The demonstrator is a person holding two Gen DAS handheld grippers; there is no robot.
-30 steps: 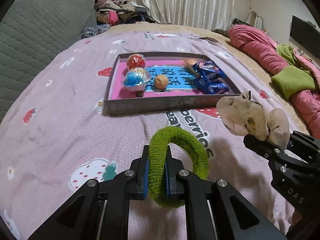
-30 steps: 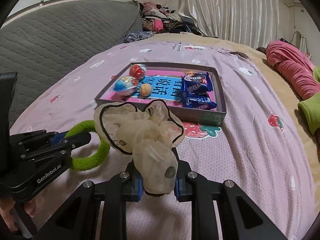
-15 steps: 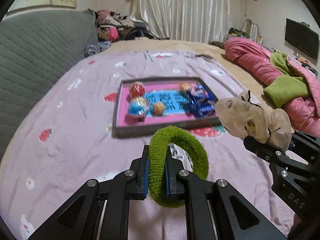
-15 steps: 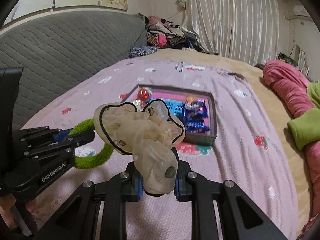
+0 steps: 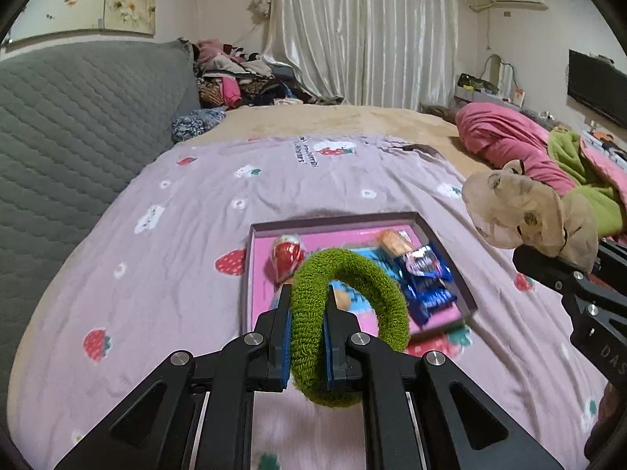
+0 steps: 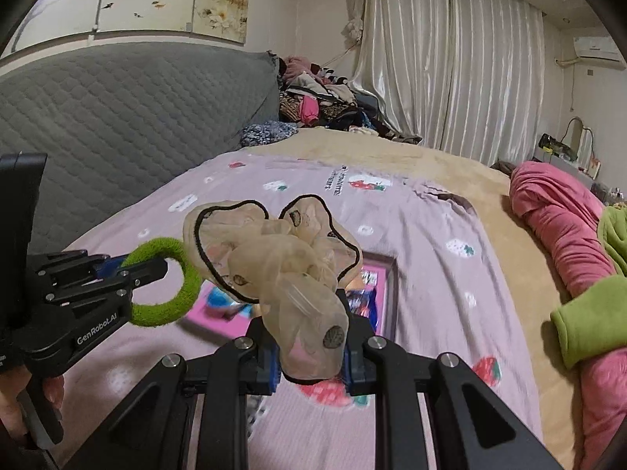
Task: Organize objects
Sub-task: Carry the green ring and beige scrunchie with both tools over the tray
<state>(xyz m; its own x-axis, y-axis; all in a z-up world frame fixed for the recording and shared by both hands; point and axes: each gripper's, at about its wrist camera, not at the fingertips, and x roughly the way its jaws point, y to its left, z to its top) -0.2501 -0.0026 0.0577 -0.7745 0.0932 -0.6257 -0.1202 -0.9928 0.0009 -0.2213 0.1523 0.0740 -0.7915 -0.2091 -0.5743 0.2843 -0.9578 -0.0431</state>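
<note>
My left gripper (image 5: 307, 301) is shut on a green terry hair ring (image 5: 364, 278) and holds it in the air above the near end of the pink-lined tray (image 5: 443, 243). The tray holds a red foil ball (image 5: 288, 254), an orange ball (image 5: 341, 300) and blue snack packets (image 5: 427, 278). My right gripper (image 6: 309, 333) is shut on a sheer beige scrunchie (image 6: 274, 258), also in the air over the tray (image 6: 388, 297). The left gripper and the ring show at the left of the right wrist view (image 6: 172, 286).
The tray lies on a lilac strawberry-print bedspread (image 5: 156, 258). A grey quilted headboard (image 5: 70, 129) is on the left. Pink and green bedding (image 5: 548, 156) is piled on the right, and clothes (image 5: 243, 82) lie at the far end.
Both grippers have risen with their hair ties still held. The tray now sits lower and closer under them in both views.
</note>
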